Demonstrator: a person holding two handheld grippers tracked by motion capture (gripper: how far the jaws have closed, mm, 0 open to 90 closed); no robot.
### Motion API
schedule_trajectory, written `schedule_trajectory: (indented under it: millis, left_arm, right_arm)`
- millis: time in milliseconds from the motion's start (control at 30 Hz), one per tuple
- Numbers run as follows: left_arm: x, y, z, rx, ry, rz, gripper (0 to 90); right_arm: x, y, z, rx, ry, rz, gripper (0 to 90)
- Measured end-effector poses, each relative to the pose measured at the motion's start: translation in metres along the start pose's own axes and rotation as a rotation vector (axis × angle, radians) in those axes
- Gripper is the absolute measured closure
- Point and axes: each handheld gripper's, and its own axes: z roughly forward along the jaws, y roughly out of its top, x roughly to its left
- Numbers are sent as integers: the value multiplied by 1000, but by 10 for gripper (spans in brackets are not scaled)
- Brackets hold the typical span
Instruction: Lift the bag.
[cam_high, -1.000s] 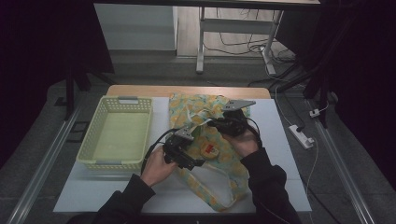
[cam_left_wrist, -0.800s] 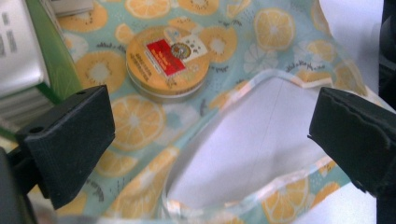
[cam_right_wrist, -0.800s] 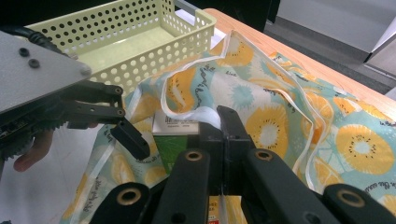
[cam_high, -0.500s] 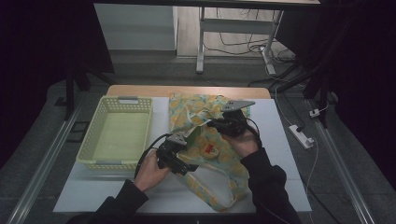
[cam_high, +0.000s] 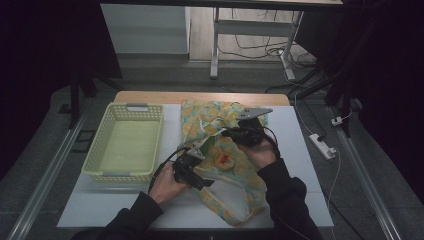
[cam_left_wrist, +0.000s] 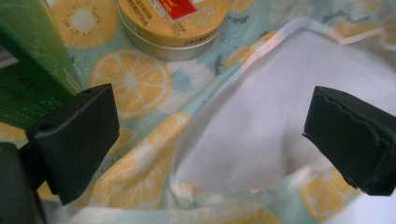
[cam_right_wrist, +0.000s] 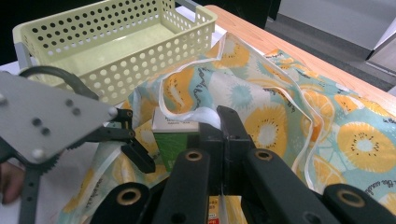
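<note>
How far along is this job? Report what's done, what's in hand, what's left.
Done: the right gripper is clamped on the bag rim, holding its mouth up. In hand: the left gripper, jaws open, hangs at the white opening. Left: the tin and green box lie on the cloth, and nothing is in the basket.

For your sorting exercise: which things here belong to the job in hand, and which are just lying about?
In the job:
bag
green box
tin
left gripper
right gripper

Lying about:
basket
power strip
</note>
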Motion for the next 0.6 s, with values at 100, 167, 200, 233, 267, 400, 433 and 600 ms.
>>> schedule_trajectory:
  millis: [100, 167, 200, 233, 267, 400, 433, 600]
  left_arm:
    - [0, 0, 6, 24, 37, 22, 62]
    - [1, 0, 9, 45, 55, 42, 114]
    - [0, 0, 11, 55, 71, 49, 144]
    - [0, 0, 12, 70, 86, 62, 187]
    - [-1, 0, 13, 83, 108, 72, 244]
    - [-2, 2, 11, 91, 128, 59, 428]
    - [-2, 3, 11, 92, 127, 53, 471]
    - [-4, 8, 10, 115, 122, 62, 780]
  right_arm:
    - [0, 0, 0, 1, -1, 1, 899]
    - [0, 0, 0, 2, -1, 2, 899]
    - [-1, 0, 0, 3, -2, 2, 899]
    - [-1, 0, 0, 3, -3, 2, 899]
    - [-1, 0, 0, 3, -2, 2, 899]
    - [-1, 0, -1, -1, -3, 3, 899]
    - [-1, 0, -1, -1, -4, 3, 899]
    - [-1, 1, -1, -3, -2, 0, 899]
